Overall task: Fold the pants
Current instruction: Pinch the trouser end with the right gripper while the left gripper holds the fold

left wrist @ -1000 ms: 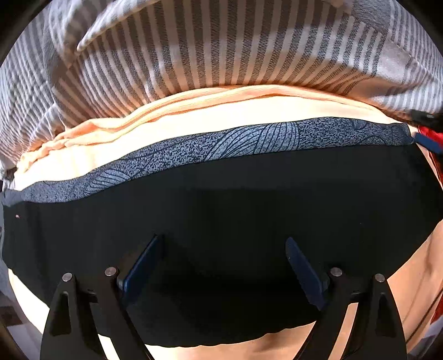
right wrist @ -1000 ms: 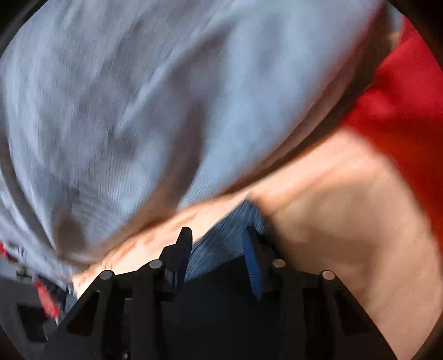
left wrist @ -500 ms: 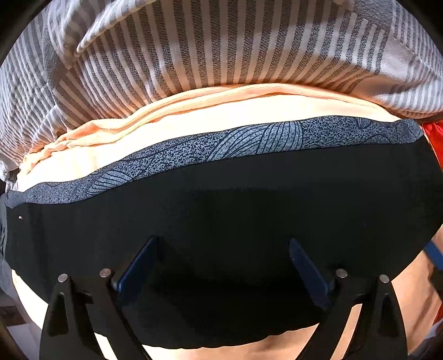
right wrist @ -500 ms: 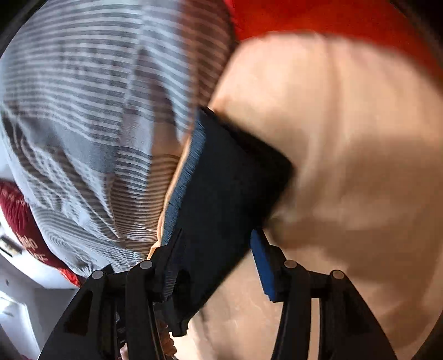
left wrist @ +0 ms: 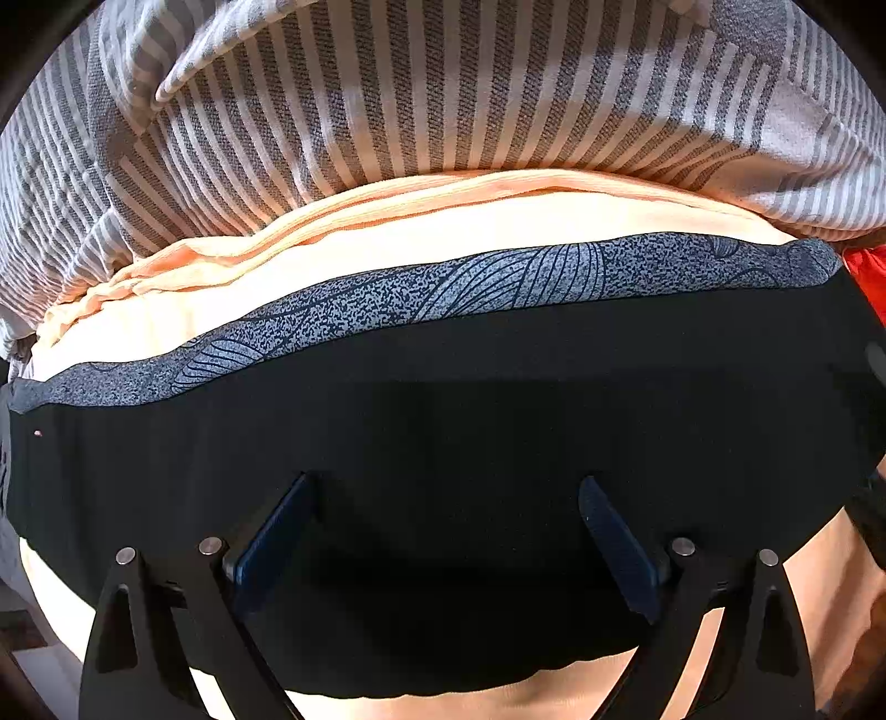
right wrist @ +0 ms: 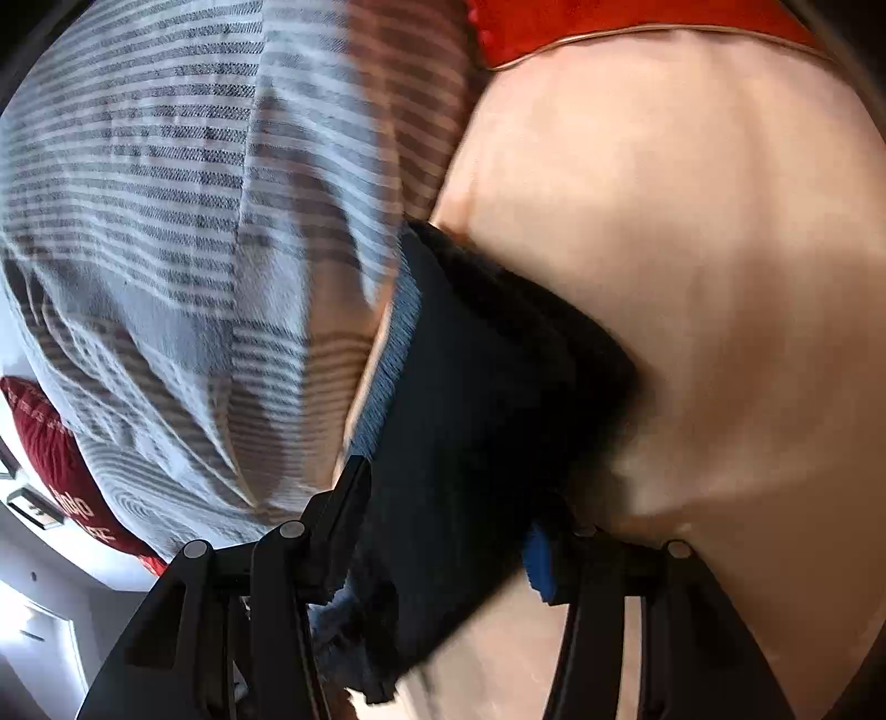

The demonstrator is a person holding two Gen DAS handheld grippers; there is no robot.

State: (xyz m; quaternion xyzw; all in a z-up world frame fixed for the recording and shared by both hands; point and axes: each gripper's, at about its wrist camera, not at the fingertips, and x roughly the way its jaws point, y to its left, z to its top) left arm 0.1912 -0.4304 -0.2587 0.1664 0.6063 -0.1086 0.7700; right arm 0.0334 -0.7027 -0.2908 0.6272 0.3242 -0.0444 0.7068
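Two tongs work folded black pants with a grey patterned waistband (left wrist: 443,421) on a peach bedsheet (left wrist: 387,243): left tongs (left wrist: 443,531) spread wide above the cloth, right tongs (right wrist: 443,531) open around the pants' end (right wrist: 476,399); pants lie crosswise beside a striped blanket (left wrist: 443,94).

Bright, hard-shadowed fisheye views; right wrist view blurred, edges warped

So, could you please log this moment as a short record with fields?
garment: black pants with a patterned grey waistband, lying flat
surface: peach sheet
behind: striped grey blanket
left gripper: open, over the black fabric, holding nothing
right gripper: open, its fingers on either side of the pants' end; contact unclear
other: red fabric at the far edge
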